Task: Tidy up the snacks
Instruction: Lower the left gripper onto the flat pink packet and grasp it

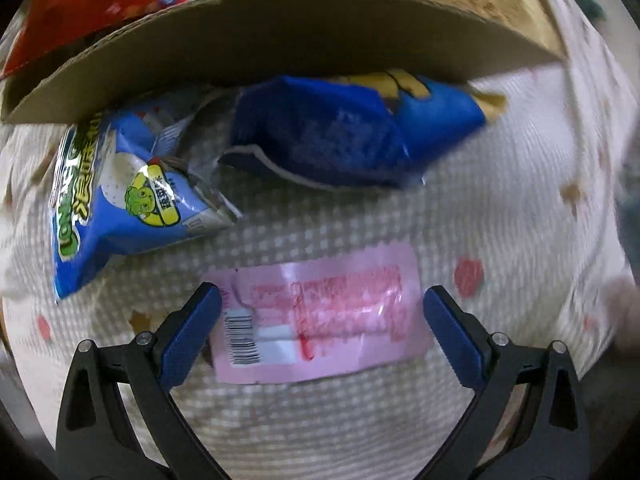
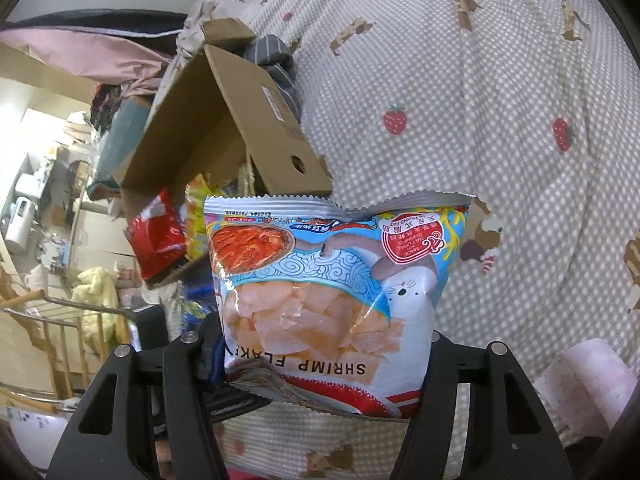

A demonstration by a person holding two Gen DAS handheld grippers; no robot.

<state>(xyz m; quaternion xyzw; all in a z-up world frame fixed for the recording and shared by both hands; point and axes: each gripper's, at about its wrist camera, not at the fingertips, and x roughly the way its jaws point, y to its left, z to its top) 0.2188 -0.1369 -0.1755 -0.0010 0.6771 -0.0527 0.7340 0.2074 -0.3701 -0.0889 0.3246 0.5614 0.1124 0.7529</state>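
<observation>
Pink foil fills the lower middle of the left wrist view: a flat pink packet [image 1: 320,316] lies on the checked sheet [image 1: 500,208], barcode end toward the left finger. The left gripper [image 1: 322,312] points down over it with its jaws spread wide, one blue pad [image 1: 192,332] at each short end of the packet — whether the pads touch the foil cannot be told, but they do not press on it. Beyond the packet lie two blue bags: a light blue bag [image 1: 120,200] with a green cartoon badge on the left, and a dark blue bag [image 1: 340,136] with yellow print just beside it, both partly tucked under a cardboard flap [image 1: 260,48]. Above the flap, inside the box, a red bag [image 1: 80,4] and something yellow show, blurred.

In the right wrist view the right gripper [image 2: 324,364] is pinching a shrimp bag [image 2: 328,292] by its lower end; the bag stands up between the fingers — its print is upside down to the camera — and hides the pads. Behind it on the left is the open box [image 2: 224,120], flaps raised, with a red bag [image 2: 160,236] and a yellow one leaning out of it. The strawberry-printed sheet [image 2: 480,100] covers the right side, and a pink roll [image 2: 588,384] sits at the lower right edge.
</observation>
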